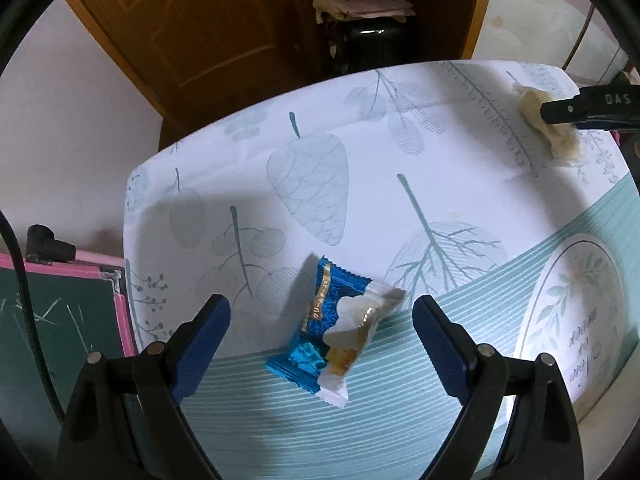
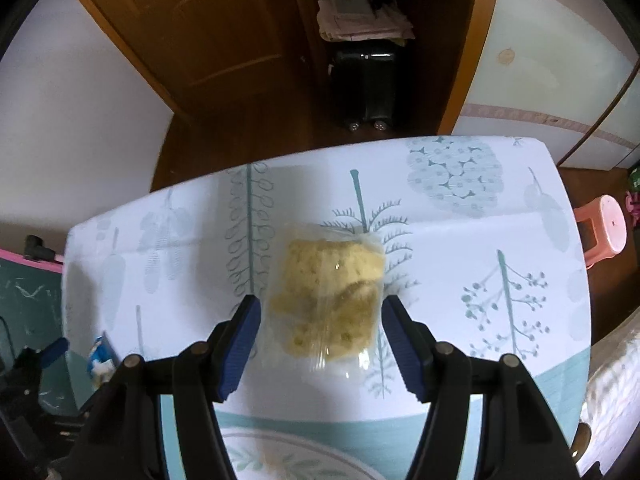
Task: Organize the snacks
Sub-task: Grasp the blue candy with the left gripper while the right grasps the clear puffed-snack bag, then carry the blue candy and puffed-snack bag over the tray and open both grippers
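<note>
While the left wrist view centres a blue-and-white wrapped snack (image 1: 334, 328) lying between the wide-open jaws of the left hand-held gripper (image 1: 320, 344), untouched, the right wrist view shows a clear bag of yellow cake (image 2: 328, 300) between the parted jaws of the right hand-held gripper (image 2: 320, 344), whose pads stand just off it. Both lie on the leaf-printed surface (image 1: 400, 152), bare towards its far edge. A pink-framed chalkboard (image 1: 60, 312) borders the lower left; a pink stool (image 2: 604, 228) stands at right.
</note>
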`<action>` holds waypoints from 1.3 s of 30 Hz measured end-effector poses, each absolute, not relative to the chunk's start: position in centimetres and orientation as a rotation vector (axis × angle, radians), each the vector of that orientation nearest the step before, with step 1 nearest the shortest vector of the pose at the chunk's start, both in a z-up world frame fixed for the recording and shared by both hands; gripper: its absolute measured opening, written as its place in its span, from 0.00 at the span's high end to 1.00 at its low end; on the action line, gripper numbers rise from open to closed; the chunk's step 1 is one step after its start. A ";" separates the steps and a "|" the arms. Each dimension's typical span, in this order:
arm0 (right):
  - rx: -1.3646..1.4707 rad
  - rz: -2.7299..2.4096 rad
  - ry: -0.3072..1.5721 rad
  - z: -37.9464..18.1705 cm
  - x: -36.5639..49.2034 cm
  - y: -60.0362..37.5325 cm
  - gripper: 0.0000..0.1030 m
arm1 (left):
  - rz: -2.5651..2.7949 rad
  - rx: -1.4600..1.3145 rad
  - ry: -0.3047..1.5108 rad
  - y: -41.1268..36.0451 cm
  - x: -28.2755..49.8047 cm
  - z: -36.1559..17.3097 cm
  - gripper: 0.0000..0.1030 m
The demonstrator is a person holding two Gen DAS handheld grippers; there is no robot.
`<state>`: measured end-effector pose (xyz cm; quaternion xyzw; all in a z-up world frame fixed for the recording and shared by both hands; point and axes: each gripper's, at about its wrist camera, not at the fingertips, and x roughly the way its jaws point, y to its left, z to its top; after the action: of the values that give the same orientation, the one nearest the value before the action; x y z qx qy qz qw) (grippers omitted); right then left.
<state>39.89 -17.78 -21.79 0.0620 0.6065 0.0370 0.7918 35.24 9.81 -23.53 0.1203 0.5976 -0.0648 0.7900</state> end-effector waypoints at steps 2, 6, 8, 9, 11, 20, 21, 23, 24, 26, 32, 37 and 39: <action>0.106 0.066 1.301 -22.4 40.0 -17.2 0.38 | -0.132 0.264 1.295 9.8 35.2 -23.9 0.11; 0.054 0.047 1.315 -23.1 40.0 -16.6 0.37 | -0.131 0.270 1.324 9.7 35.3 -25.0 0.21; 0.050 0.045 1.323 -23.4 39.9 -16.7 0.37 | -0.134 0.246 1.317 9.8 35.4 -25.1 0.27; 0.052 0.043 1.332 -23.6 39.9 -17.0 0.37 | -0.143 0.226 1.322 9.9 35.4 -25.0 0.34; 0.048 0.046 1.326 -23.7 39.6 -17.1 0.37 | -0.165 0.162 1.338 10.3 35.5 -25.0 0.48; -0.036 0.057 1.328 -22.7 36.7 -16.4 0.58 | -0.072 0.128 1.330 11.0 34.5 -24.0 0.77; -0.037 0.062 1.328 -22.4 36.2 -16.5 0.58 | -0.067 0.123 1.328 10.9 34.4 -23.5 0.77; -0.033 0.076 1.321 -21.3 34.9 -16.7 0.58 | -0.057 0.114 1.312 11.1 33.7 -22.2 0.77; -0.029 0.080 1.314 -20.8 34.5 -16.8 0.58 | -0.053 0.111 1.302 11.1 33.4 -21.5 0.77; -0.012 0.094 1.289 -19.1 33.1 -17.2 0.58 | -0.043 0.106 1.272 11.2 32.6 -19.1 0.77; 0.020 0.122 1.205 -13.4 28.3 -19.0 0.58 | -0.028 0.077 1.165 11.0 28.9 -11.5 0.77; 0.040 0.159 1.115 -7.8 23.7 -19.9 0.58 | -0.062 0.046 1.066 9.1 23.4 -4.7 0.77; 0.039 0.181 1.072 -5.5 21.3 -19.9 0.58 | -0.082 0.043 1.032 8.3 21.6 -2.6 0.77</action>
<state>21.31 -19.92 -5.55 0.0188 0.5100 0.0859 0.8557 21.57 8.26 -2.64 0.0205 0.4932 -0.0392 0.8688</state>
